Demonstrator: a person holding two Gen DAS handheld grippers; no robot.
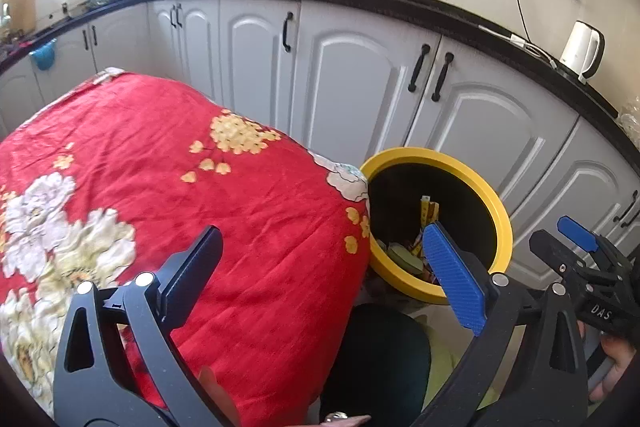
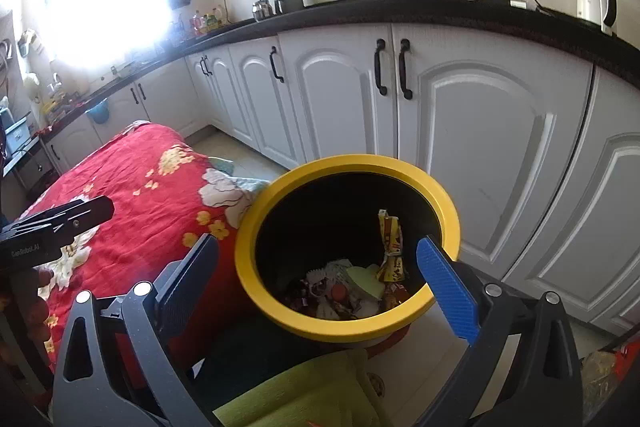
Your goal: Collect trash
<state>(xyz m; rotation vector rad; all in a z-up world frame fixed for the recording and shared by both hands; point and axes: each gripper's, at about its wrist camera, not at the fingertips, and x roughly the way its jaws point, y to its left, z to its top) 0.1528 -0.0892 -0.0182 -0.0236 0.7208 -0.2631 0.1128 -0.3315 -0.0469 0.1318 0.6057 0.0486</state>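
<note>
Trash [image 2: 352, 287] lies heaped at the bottom of a black bin with a yellow rim [image 2: 256, 279], low in the middle of the right wrist view; a yellow printed wrapper [image 2: 390, 247] stands up against the bin's inner wall above crumpled wrappers and a pale green piece. In the left wrist view the same bin [image 1: 506, 227] sits right of centre, partly behind one blue pad.

White cabinet doors [image 2: 480, 131] with black handles fill the upper and right parts of both views, under a dark countertop [image 2: 440, 11]. A table under a red flowered cloth [image 1: 160, 167] covers the left and middle of the left wrist view, its edge just beside the bin.

The right gripper [image 2: 320, 275] hangs over the bin's mouth with its jaws spread wide and nothing between them. The left gripper [image 1: 324, 267] is spread too, empty, over the cloth's edge.

A yellow-green cloth [image 2: 304, 391] lies at the bottom of the right wrist view. A white kettle [image 1: 584, 51] stands on the counter at the upper right.
</note>
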